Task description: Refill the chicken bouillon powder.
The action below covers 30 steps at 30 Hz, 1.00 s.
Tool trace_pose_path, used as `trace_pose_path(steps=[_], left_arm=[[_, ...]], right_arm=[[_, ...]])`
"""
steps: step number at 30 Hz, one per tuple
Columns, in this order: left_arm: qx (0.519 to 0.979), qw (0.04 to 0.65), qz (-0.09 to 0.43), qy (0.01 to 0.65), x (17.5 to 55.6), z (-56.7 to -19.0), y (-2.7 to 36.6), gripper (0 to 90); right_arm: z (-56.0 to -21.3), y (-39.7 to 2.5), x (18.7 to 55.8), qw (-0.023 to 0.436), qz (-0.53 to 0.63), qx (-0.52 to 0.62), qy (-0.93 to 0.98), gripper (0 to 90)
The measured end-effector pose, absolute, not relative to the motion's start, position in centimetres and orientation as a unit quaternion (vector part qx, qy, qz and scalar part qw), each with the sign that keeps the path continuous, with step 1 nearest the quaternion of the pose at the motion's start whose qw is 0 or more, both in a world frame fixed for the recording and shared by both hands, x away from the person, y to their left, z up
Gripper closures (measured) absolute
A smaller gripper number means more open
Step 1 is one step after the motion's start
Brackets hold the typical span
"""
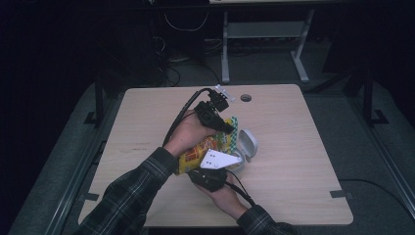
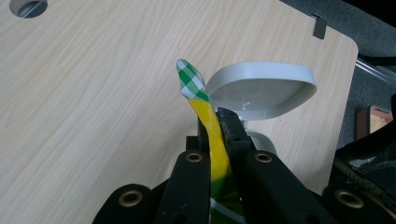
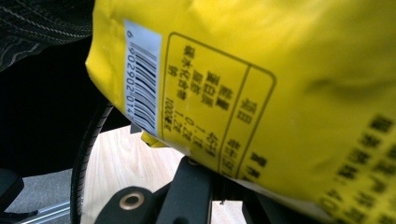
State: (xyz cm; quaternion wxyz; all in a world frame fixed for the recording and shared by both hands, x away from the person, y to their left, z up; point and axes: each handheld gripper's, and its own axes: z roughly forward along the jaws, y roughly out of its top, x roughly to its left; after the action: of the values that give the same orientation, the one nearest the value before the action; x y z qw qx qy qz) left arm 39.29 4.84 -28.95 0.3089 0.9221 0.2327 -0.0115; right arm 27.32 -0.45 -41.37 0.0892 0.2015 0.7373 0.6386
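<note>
Sleeves of dark plaid come in from the near edge of the high view, each hand carrying a gripper over the middle of the wooden table (image 1: pixel 147 117). Nearest is the right gripper (image 1: pixel 211 177), its grey three-cornered plate on top, pressed against the near end of a yellow snack bag (image 1: pixel 205 152). In the right gripper view the bag (image 3: pixel 280 93) hangs directly over the black jaws and hides their tips, so whether they are clenched or released cannot be told. That face of the bag carries a white barcode label whose digits begin 6902902, a boxed table of Chinese characters beside it, and more black characters, blurred, toward the right edge.

Beyond it, the left gripper (image 1: pixel 226 128) is clenched on the bag's far end. In the left gripper view its jaws pinch the flat yellow seal (image 2: pixel 215 149) edge-on, and a corner printed in green-and-white check (image 2: pixel 190 79) sticks up above them. The bag is thus held off the table between the two grippers, orange and yellow print showing from above.

Just behind the bag stands a small grey flip-top bin (image 1: pixel 240 161) with its oval lid (image 2: pixel 261 91) raised and tilted back. Farther off, near the table's far edge, is a round cable hole (image 1: pixel 245 98).
</note>
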Motion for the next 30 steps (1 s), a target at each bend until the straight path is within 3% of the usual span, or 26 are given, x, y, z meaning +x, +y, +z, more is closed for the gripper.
trace_pose_path(steps=[30], left_arm=[[0.923,0.308,-0.009,0.230,39.35,-28.95,4.76,89.8]], right_arm=[[-41.33,-0.51,27.37,0.084,0.640,0.207,0.735,90.0]])
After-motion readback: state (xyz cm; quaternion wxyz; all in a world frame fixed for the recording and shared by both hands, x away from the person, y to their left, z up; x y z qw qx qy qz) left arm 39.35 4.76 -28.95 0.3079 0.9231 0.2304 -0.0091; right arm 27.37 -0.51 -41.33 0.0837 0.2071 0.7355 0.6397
